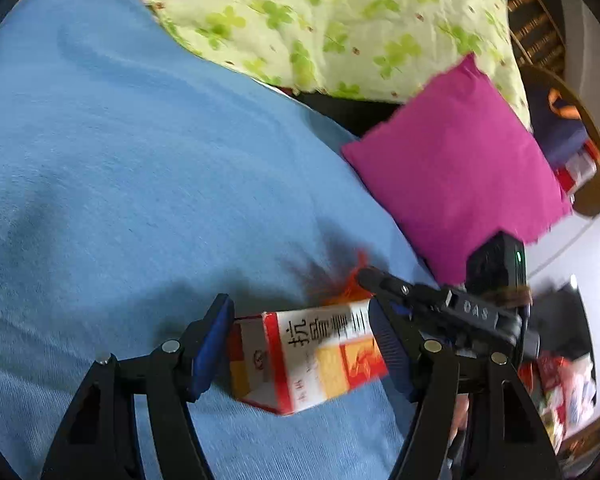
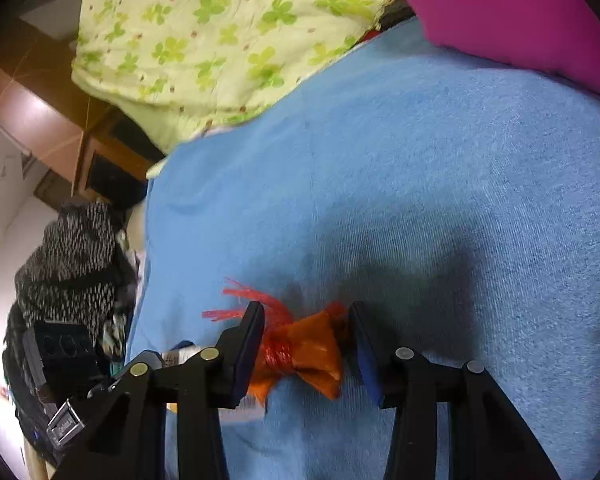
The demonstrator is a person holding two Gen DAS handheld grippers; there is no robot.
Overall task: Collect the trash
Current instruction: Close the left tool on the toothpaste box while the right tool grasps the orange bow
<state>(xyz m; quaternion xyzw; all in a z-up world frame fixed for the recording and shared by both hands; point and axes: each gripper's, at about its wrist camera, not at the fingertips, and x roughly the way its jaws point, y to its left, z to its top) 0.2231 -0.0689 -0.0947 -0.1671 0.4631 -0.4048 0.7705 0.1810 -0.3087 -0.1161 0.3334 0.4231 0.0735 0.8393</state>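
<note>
- The red, white and yellow printed cardboard box (image 1: 308, 356) lies on the blue terry blanket (image 1: 140, 160). The left tongs (image 1: 300, 344) stand open around it; neither pad seems to press it, so closing off-centre could skid it away.
- Just beyond the box, the crumpled orange plastic wrapper tied with red string (image 2: 300, 354) sits between the right tongs (image 2: 306, 348). Their left pad touches it, the right stands apart; the grip may slip, or pinch blanket.
- Both tongs crowd the box and could collide.
</note>
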